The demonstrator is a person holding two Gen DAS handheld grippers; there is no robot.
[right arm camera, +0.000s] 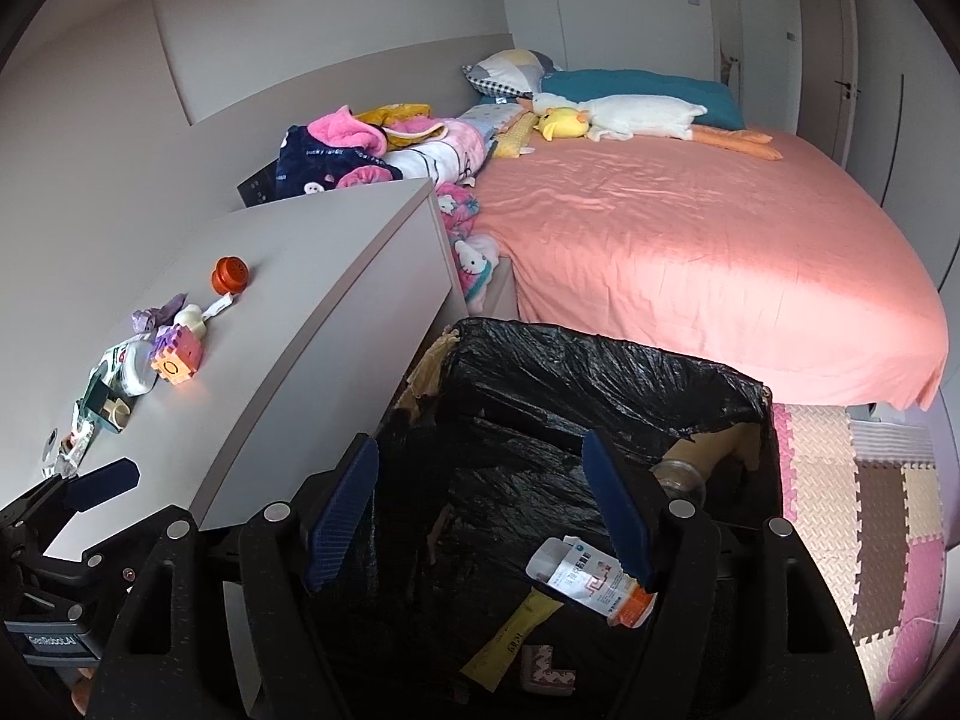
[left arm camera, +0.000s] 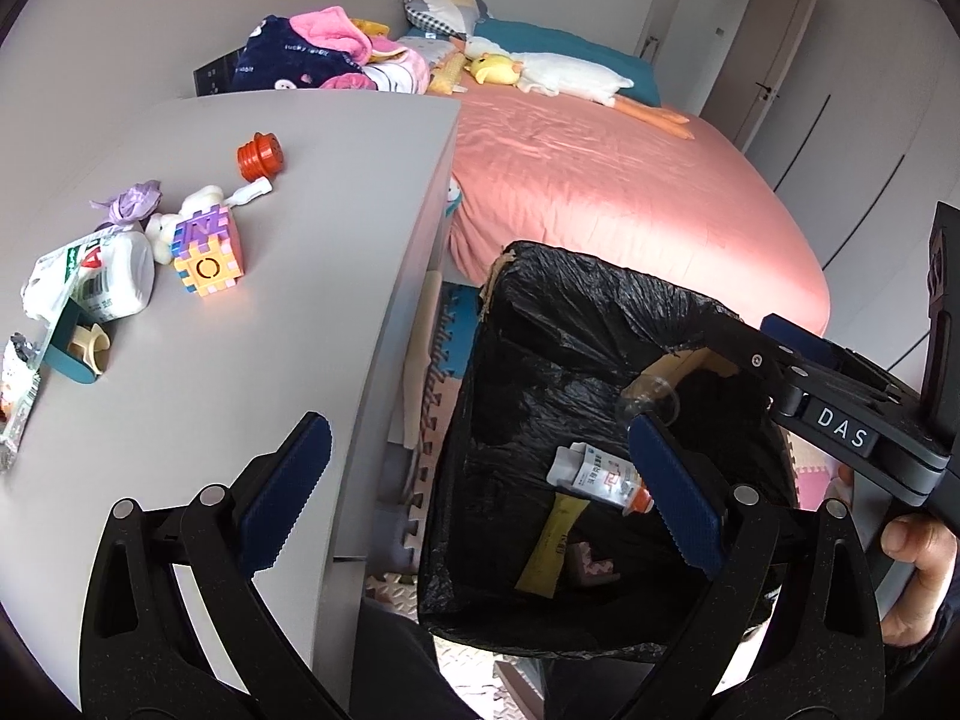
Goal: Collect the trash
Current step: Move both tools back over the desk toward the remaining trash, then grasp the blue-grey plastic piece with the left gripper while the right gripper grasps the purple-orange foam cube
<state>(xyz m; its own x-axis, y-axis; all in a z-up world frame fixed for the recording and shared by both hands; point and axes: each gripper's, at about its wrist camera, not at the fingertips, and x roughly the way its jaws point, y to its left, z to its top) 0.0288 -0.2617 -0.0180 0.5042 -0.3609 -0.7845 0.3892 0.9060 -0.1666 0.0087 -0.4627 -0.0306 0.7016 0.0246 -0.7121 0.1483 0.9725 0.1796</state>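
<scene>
wrapper (left arm camera: 15, 414) on worktop (left arm camera: 252, 360) cut by left edge; small bottle (left arm camera: 606, 477) label unreadable; bin (left arm camera: 540, 312) floor lost in black liner.

Bedroom, daylight, soft and even. Grey surface (right arm camera: 312, 276) at left, its far end against a bed (right arm camera: 690, 252) with a pink sheet. Pillows (right arm camera: 636, 90) and plush toys (right arm camera: 624, 114) at the bed's far end; piled clothes (right arm camera: 372, 150) beside them. Pale walls (right arm camera: 300, 18); white wardrobe doors (right arm camera: 774, 18) far right. Foam puzzle mats (right arm camera: 870, 510) cover the floor, near right.
</scene>
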